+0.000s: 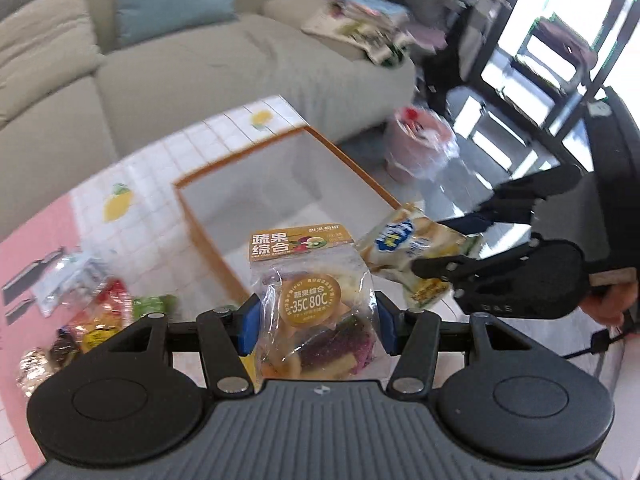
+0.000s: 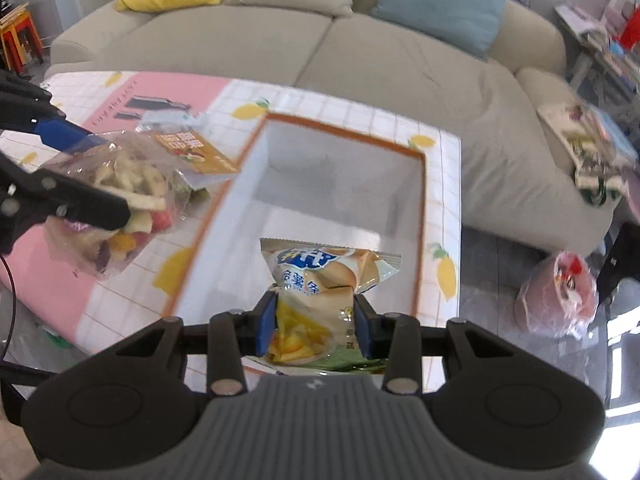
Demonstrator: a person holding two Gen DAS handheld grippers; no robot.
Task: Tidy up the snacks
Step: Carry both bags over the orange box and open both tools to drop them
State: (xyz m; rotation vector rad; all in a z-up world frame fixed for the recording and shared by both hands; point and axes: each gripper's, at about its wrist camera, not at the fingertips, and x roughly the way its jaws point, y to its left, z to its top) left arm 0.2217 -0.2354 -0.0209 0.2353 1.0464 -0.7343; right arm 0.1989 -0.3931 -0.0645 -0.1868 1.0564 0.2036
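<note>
My left gripper (image 1: 318, 326) is shut on a clear bag of mixed dried fruit and vegetable crisps (image 1: 316, 308) with an orange header, held up over the near edge of an orange-rimmed white box (image 1: 280, 184). In the right wrist view that same bag (image 2: 120, 192) hangs at the left beside the box (image 2: 340, 184). My right gripper (image 2: 316, 326) is shut on a beige and yellow chip packet (image 2: 320, 292), held over the box's near side. From the left wrist view the right gripper (image 1: 444, 248) and its packet (image 1: 416, 248) hang at the right.
Several more snack packs (image 1: 92, 312) lie on the pink and white lemon-print tablecloth (image 1: 140, 184) left of the box. A beige sofa (image 2: 320, 52) with cushions stands behind the table. A pink bin lined with a plastic bag (image 2: 556, 296) sits on the floor to the right.
</note>
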